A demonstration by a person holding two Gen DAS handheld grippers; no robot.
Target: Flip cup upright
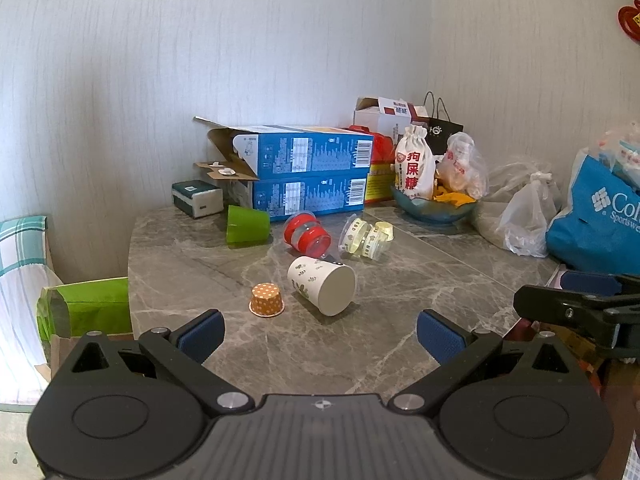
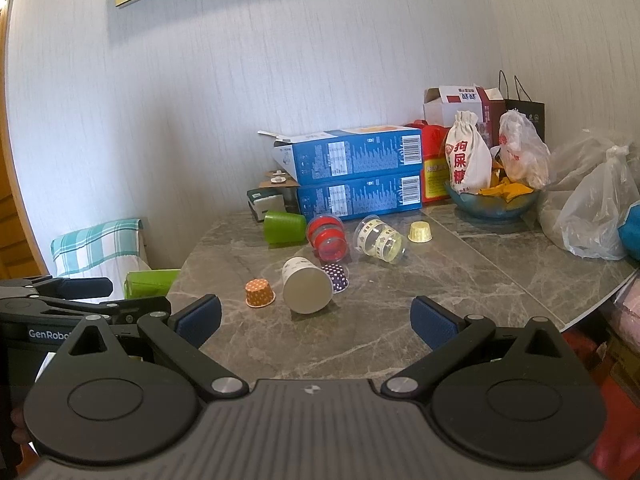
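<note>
A white paper cup with a leaf print (image 1: 322, 285) lies on its side on the grey marble table (image 1: 280, 352), its base toward me; it also shows in the right wrist view (image 2: 306, 285). A green cup (image 1: 247, 225), a red-banded clear cup (image 1: 307, 235) and a yellow-banded clear cup (image 1: 360, 237) lie on their sides behind it. My left gripper (image 1: 320, 336) is open and empty, short of the white cup. My right gripper (image 2: 316, 322) is open and empty, also short of it.
Small orange (image 1: 267, 300), purple (image 2: 337, 277) and yellow (image 2: 420, 233) baking cups stand around. Two blue boxes (image 1: 308, 176), a white pouch in a bowl (image 1: 434, 204), plastic bags (image 2: 592, 216) and a blue bag (image 1: 596, 220) crowd the back and right. The table's left edge drops off by a green bag (image 1: 92, 308).
</note>
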